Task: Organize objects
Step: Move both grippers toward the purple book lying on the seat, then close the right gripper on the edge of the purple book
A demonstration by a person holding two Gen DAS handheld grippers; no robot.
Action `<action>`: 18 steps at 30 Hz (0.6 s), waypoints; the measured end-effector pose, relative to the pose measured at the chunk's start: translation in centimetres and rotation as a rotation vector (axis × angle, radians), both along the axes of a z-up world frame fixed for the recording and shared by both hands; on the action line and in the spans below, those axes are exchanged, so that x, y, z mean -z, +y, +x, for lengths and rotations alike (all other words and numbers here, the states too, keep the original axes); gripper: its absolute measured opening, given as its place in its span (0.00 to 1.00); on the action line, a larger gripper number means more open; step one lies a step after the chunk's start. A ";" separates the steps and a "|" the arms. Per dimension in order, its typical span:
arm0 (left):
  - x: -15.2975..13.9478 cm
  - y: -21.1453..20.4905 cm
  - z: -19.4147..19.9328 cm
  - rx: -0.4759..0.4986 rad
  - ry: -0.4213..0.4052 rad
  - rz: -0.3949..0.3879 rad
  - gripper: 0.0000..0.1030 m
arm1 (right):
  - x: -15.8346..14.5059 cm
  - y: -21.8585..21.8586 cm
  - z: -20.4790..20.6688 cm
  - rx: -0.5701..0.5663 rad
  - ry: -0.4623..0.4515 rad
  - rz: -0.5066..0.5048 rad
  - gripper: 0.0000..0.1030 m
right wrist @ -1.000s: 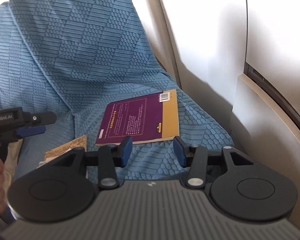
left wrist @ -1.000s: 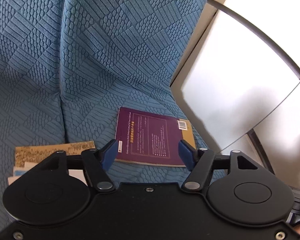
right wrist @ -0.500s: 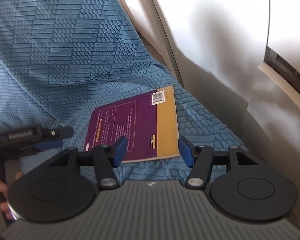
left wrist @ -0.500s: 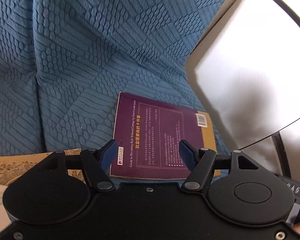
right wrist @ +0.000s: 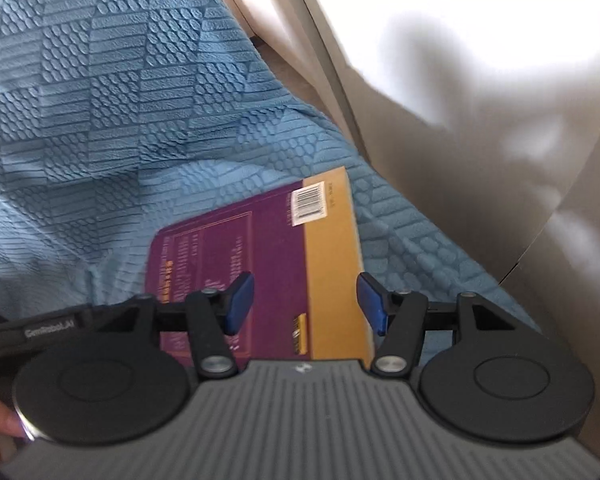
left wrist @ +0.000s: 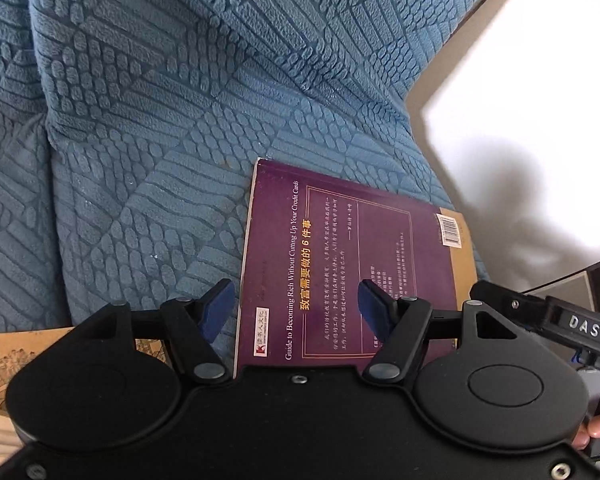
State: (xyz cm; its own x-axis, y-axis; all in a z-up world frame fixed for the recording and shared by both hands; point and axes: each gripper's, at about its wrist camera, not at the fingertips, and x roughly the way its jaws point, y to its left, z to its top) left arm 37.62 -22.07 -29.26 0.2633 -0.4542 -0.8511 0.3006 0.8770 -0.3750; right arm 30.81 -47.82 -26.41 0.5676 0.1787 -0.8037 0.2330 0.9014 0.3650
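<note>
Left wrist view: we have lowered both half-open, empty grippers, left gripper point(left wrist: 296, 300) and right gripper point(right wrist: 304, 300), toward the purple book point(left wrist: 352, 264); pickup appears imminent.

Bright daylight, blown-out glare upper right, soft shadows, fisheye-bent edges, slight motion blur

Cover point(left wrist: 148, 128): blue cloth, matt, quilted in raised ribbed and pebbled patches, lying under everything. Book point(left wrist: 340, 264): paper cover, purple and ochre, smooth, showing a faint sheen. Left tool point(left wrist: 296, 300): matt black plastic body, blue pads looking rubbery, small metal rivets glinting. Right tool point(right wrist: 304, 300): ribbed grey plastic body, matt black arms. Panel point(right wrist: 480, 80): smooth, pale, reflecting light softly.
</note>
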 end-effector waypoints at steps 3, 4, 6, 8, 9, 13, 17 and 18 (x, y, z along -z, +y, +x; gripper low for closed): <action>0.5 -0.3 0.2 0.004 0.002 0.004 0.64 | 0.7 0.0 0.6 -0.009 0.014 -0.003 0.57; 0.5 -0.4 0.2 0.006 -0.004 0.005 0.64 | 0.9 0.1 0.8 -0.013 0.018 -0.013 0.58; 0.6 -0.6 0.2 0.010 -0.009 0.007 0.64 | 1.1 0.1 1.2 -0.017 0.025 -0.027 0.57; 0.6 -0.7 0.3 0.014 -0.016 0.005 0.64 | 1.6 0.1 1.5 -0.015 0.046 -0.021 0.57; 0.6 -0.8 0.3 0.017 -0.023 0.009 0.64 | 1.8 0.1 1.6 -0.020 0.040 -0.021 0.58; 0.7 -1.0 0.4 0.021 -0.044 0.016 0.64 | 1.9 0.5 1.8 -0.041 0.030 -0.049 0.59; 0.6 -1.0 0.4 0.015 -0.056 0.023 0.61 | 1.8 0.2 1.7 -0.052 0.032 -0.038 0.56; 0.6 -0.9 0.3 0.007 -0.063 0.030 0.54 | 1.8 -0.2 1.6 -0.045 0.032 -0.020 0.51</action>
